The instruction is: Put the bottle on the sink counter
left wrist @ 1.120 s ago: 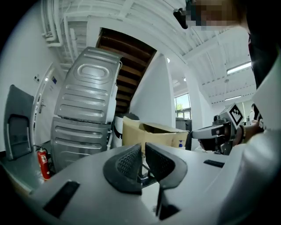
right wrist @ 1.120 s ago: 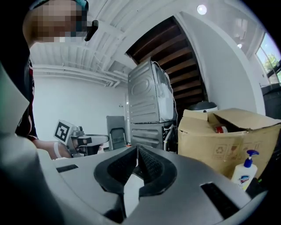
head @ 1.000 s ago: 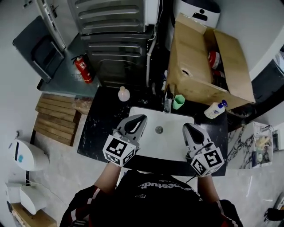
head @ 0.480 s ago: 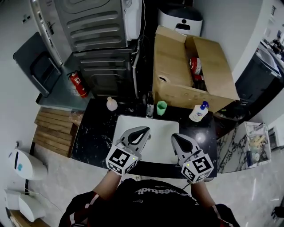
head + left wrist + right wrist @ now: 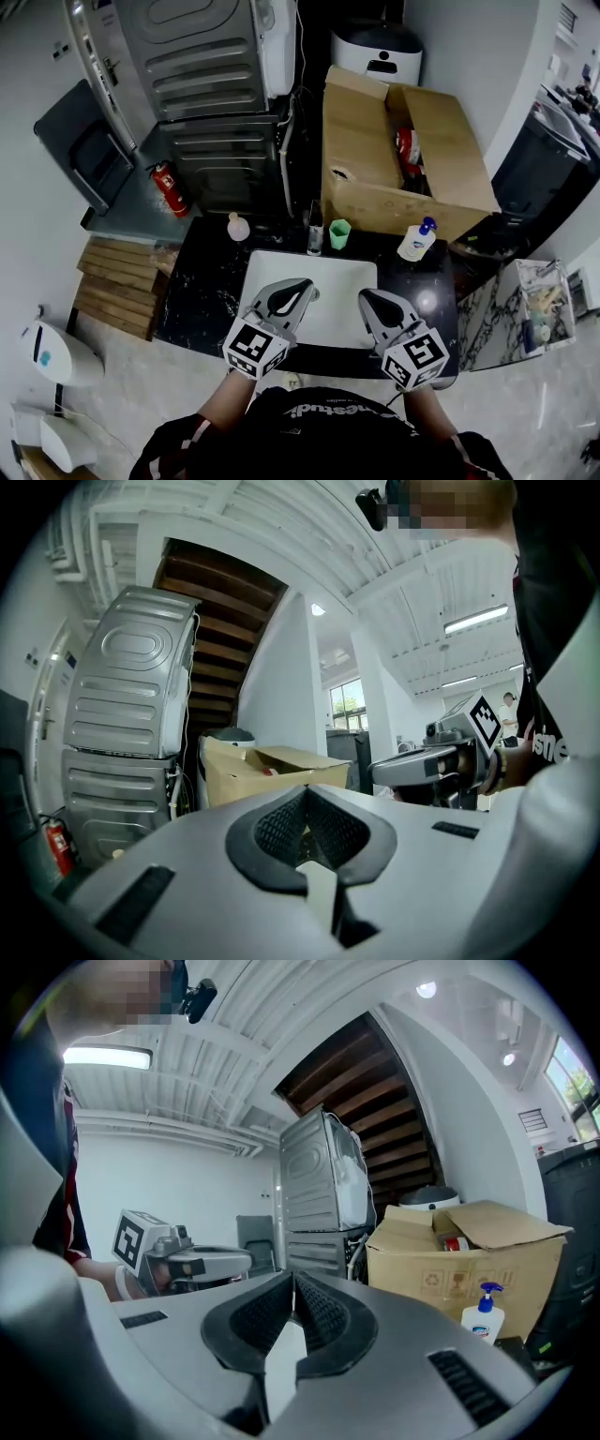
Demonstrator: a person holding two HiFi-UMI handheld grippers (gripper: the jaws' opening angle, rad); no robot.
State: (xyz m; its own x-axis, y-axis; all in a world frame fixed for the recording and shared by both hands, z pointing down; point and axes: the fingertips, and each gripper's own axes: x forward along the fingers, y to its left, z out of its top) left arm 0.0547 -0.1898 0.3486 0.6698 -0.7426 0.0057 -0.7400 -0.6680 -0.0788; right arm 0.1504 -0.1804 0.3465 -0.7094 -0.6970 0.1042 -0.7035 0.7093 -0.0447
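Bottle (image 5: pixel 413 242): white pump one with a blue top, standing upright on the counter just past the sink's back right corner, right in front of the cardboard box. Nothing's touching it.
Sink (image 5: pixel 328 274): white basin set into the black marble counter (image 5: pixel 202 281), and it looks bare inside.
Left gripper (image 5: pixel 302 289): hanging over the sink's front left part, jaws fully closed pad to pad, nothing between them.
Right gripper (image 5: pixel 367 300): over the sink's front right part, jaws pressed together too, also holding nothing. Well apart from the bottle.
Green cup (image 5: pixel 339 233): on the counter right behind the sink, next to the tap.
Small pale bottle (image 5: pixel 238 227): on the counter off the sink's back left corner.
Cardboard box (image 5: pixel 375 183): big, flaps open, behind the sink to the right.
Fire extinguisher (image 5: pixel 171 187): red, on the floor well left of the sink.
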